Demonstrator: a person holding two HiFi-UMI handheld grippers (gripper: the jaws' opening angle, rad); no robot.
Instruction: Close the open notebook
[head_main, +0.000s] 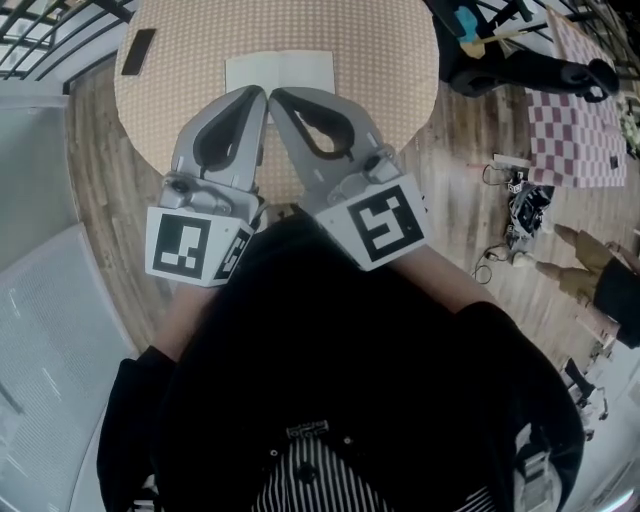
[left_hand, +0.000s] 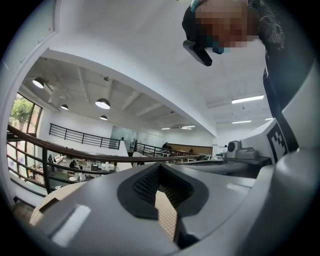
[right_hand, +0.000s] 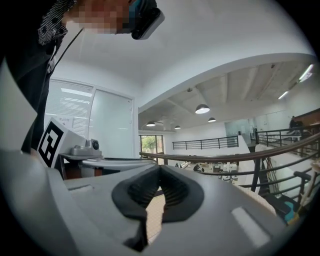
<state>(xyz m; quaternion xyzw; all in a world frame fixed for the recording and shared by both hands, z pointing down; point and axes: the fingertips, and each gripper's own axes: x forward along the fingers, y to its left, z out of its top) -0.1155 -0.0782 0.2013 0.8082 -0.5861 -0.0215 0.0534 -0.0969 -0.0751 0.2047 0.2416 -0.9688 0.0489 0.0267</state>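
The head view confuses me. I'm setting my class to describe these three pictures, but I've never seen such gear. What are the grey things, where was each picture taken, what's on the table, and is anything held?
There is no robot: a person holds two grey hand tools, the left gripper and the right gripper; the marker cubes belong to them. The head view looks down from the person's head. The gripper views come from cameras riding on each tool, looking along its jaws. On the round table lie a white notebook and a small dark flat object. Both pairs of jaws are together, holding nothing.
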